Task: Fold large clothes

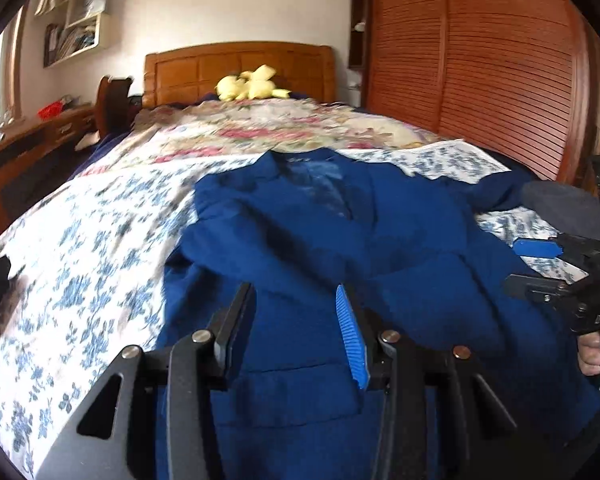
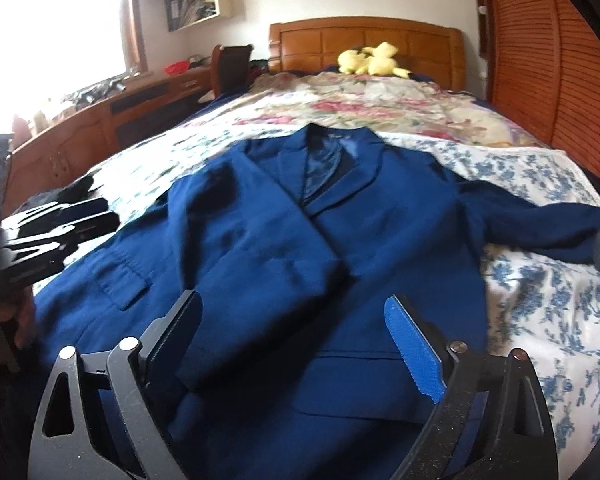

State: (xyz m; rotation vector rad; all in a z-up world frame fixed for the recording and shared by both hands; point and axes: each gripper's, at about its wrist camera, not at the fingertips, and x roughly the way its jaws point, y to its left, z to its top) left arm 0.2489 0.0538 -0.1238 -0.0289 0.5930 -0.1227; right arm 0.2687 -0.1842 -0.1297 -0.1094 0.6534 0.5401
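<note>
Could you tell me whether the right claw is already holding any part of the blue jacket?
No, the right claw stands wide open above the blue jacket, with no fabric pinched between its pads.

Navy jacket, blue-floral white sheet, yellow plush

Bedroom w/ white walls. Bed w/ blue-flower sheet, wood headboard at far end. Slatted wood wardrobe doors on right. Bright window on left, low wood cabinet under it, wall shelf above.
</note>
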